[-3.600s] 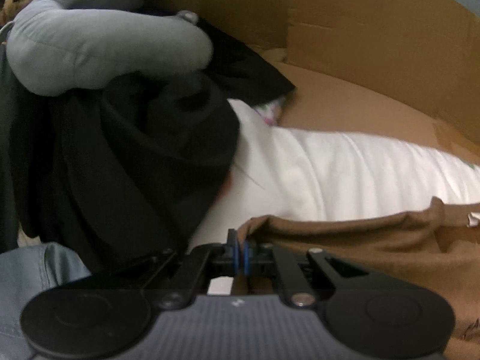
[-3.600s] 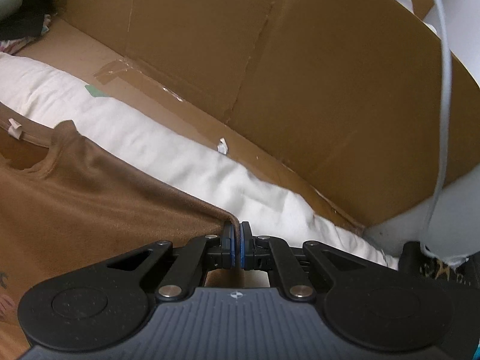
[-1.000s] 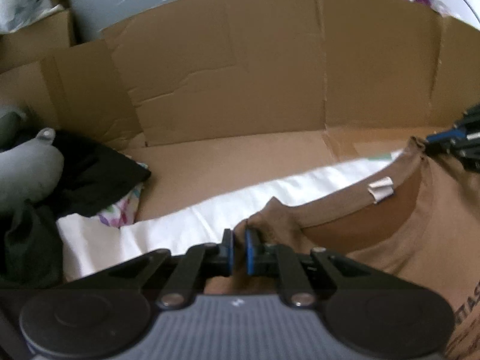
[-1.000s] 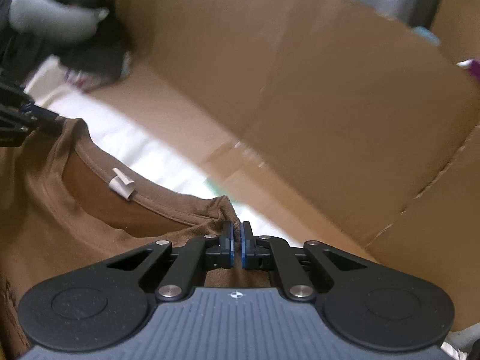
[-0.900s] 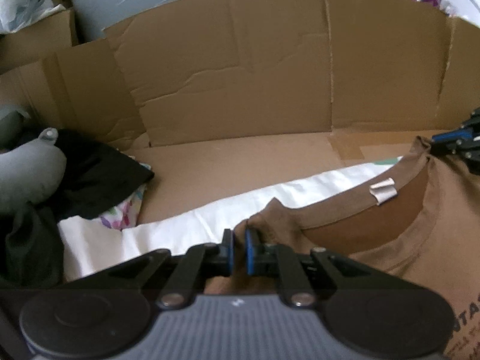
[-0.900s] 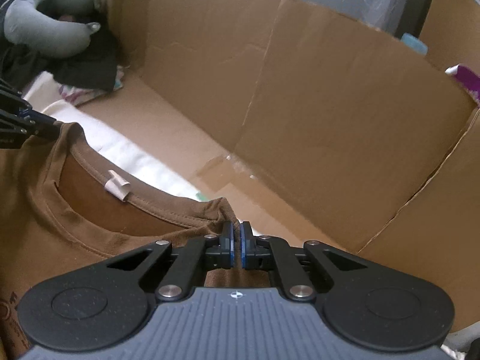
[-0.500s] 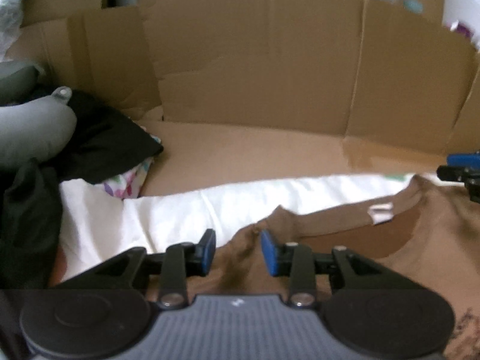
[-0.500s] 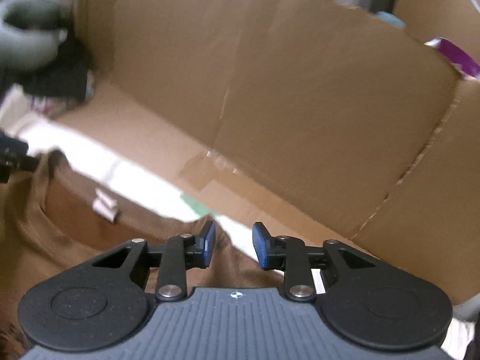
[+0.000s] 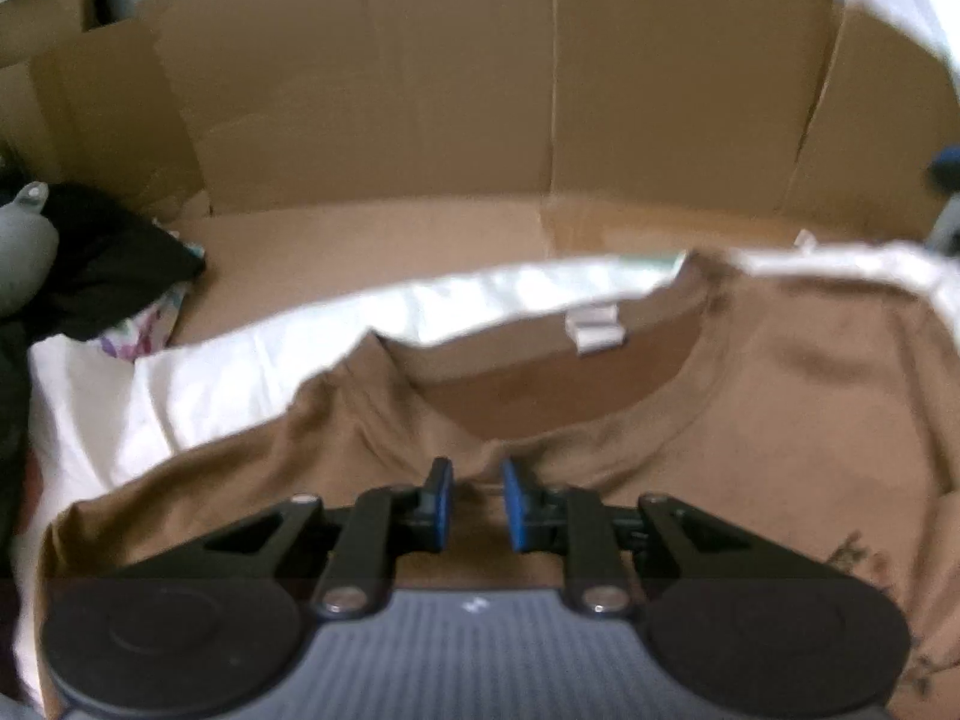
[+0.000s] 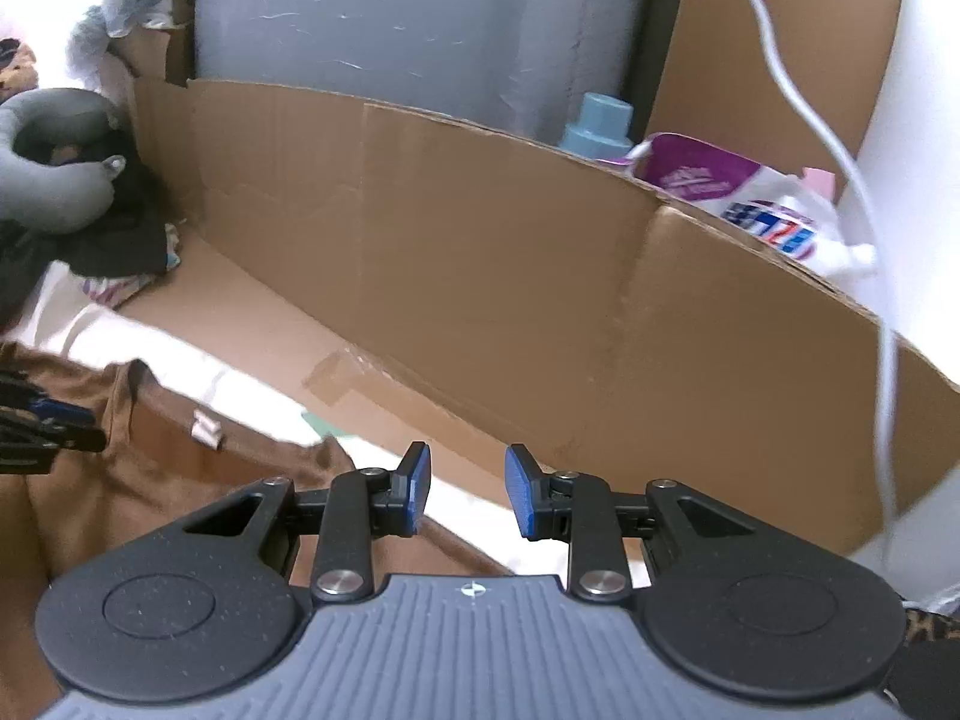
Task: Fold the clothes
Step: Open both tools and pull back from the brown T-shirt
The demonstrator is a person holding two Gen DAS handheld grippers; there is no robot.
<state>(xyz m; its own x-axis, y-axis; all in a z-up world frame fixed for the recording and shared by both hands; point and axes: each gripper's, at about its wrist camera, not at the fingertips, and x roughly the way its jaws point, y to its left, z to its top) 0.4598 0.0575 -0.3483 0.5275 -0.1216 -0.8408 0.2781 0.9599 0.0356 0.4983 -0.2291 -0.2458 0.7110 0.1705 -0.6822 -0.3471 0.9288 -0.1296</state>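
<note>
The plain brown cotton T-shirt [image 9: 780, 396] carries a white neck tag [image 9: 597, 330]; beneath it lies a white padded sheet [image 9: 198, 384], against tan corrugated cardboard walls [image 9: 450, 90].

Cardboard wall [image 10: 480, 252] ahead (bare floor [image 9: 372, 240] before it)

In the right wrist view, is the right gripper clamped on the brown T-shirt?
No. The right gripper stands open with nothing between its blue pads, and the brown T-shirt lies below, released.
</note>
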